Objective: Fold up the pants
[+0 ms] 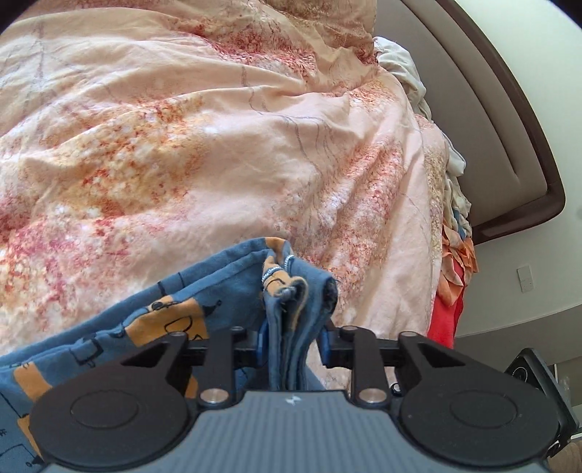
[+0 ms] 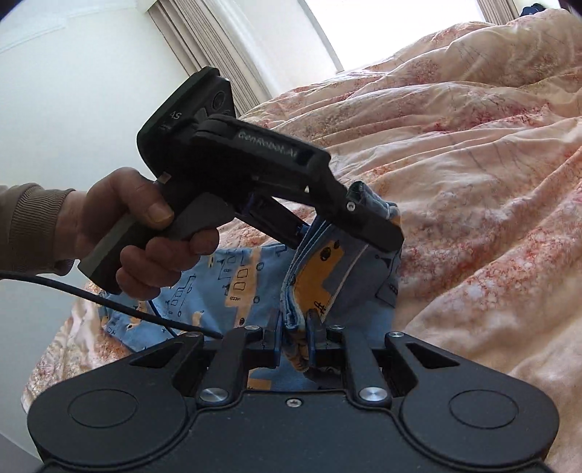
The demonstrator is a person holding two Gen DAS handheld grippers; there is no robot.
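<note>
Both tools, left tool (image 1: 291, 338) and right tool (image 2: 294, 327), clamp the blue-and-orange printed cotton pants (image 2: 327, 276); bunched layers at twelve o'clock could slip, skewing the fold.

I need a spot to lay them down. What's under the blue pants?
The peach floral duvet lies under the pants; whatever is beneath the duvet is covered.

Daylight, bright, both views. In the right wrist view the window (image 2: 396, 29) at top is blown out to white; light falls from there across the bedspread (image 2: 473, 152), soft shadows in its folds. The hand (image 2: 120, 225) and the left tool (image 2: 367, 214) read dark against the glare. Left wrist view evenly lit, slightly soft across the bedspread (image 1: 218, 145). Strong fisheye bending at edges; headboard (image 1: 509, 120) curves; corners vignette black.
</note>
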